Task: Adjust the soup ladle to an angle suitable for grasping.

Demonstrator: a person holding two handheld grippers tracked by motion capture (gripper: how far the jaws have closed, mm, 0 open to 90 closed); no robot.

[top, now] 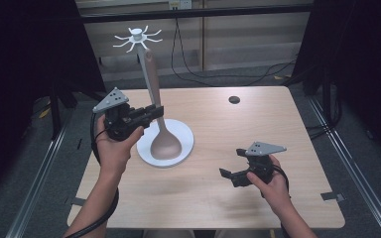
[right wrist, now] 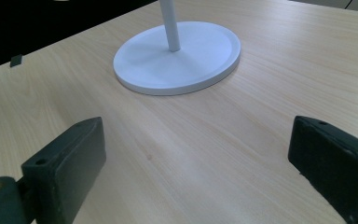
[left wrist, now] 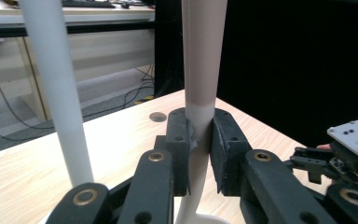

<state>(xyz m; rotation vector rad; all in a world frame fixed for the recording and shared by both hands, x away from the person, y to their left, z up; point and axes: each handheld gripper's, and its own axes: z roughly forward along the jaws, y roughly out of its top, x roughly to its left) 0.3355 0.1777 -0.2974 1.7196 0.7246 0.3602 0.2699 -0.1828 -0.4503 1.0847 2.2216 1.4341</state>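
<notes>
Meanwhile the left gripper (top: 151, 112), held level, clamps the upright ladle (top: 159, 130) over the white stand (top: 184, 144) base. One ladle, one stand; the right gripper (top: 229, 174) hovers low, jaws wide apart.

Two black tools (top: 151, 113) (top: 226, 174) with brass pivot screws, grey three-cornered top plates, trailing black cables; bare forearms.

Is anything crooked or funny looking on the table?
Not much. The spoon isn't hanging from the rack's hooks. It stands nearly upright, bowl down over the rack's base, because the left gripper pinches its handle. The right gripper is open above bare table. Nothing is spilled or broken.
</notes>
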